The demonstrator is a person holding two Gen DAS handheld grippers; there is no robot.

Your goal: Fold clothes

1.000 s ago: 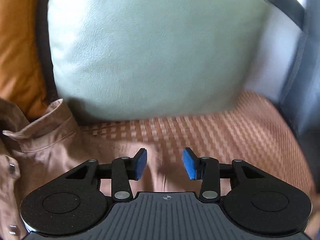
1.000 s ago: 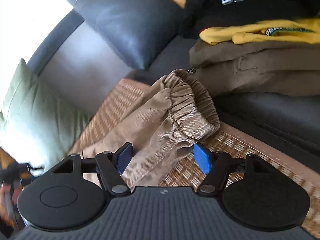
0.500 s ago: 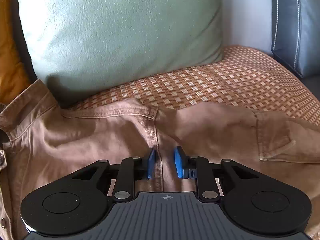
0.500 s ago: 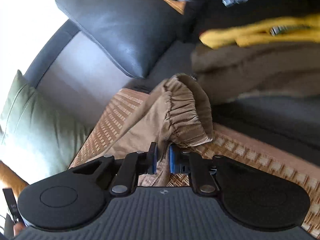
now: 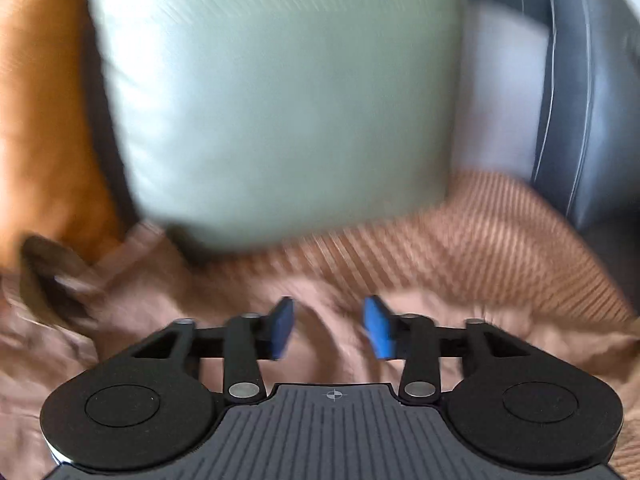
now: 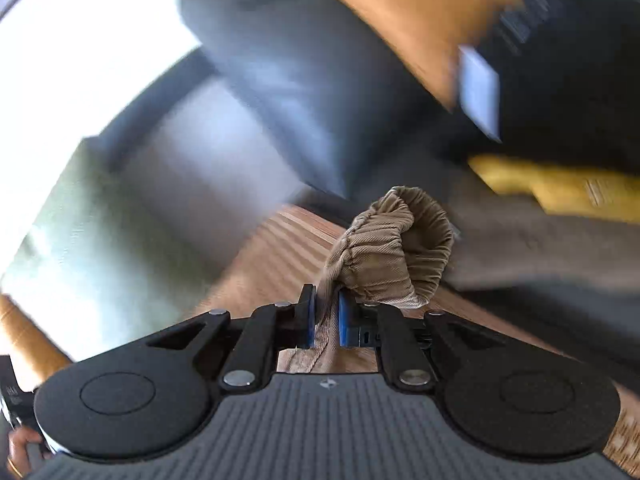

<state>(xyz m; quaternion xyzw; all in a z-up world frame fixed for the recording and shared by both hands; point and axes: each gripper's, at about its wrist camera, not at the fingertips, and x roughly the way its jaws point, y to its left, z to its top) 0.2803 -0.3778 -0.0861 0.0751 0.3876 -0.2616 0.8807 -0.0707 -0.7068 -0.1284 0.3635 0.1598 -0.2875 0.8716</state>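
Observation:
A brown garment (image 5: 168, 300) lies crumpled on the woven mat (image 5: 500, 240) of a sofa; the left wrist view is blurred. My left gripper (image 5: 328, 326) is open and hangs just above the cloth, with nothing between its blue pads. In the right wrist view my right gripper (image 6: 325, 316) is shut on the garment near its elastic cuff (image 6: 392, 248), which stands bunched up above the fingertips and is lifted off the mat (image 6: 272, 256).
A pale green cushion (image 5: 272, 92) stands close behind the garment, an orange one (image 5: 44, 120) to its left, a dark leather one (image 5: 592, 92) to its right. In the right wrist view folded clothes, yellow (image 6: 560, 188) and brown (image 6: 540, 240), lie stacked at the right.
My left gripper opened and came off the garment, which is now rumpled. My right gripper, shut on the cuff end, lifted it and swung; both views are blurred by motion.

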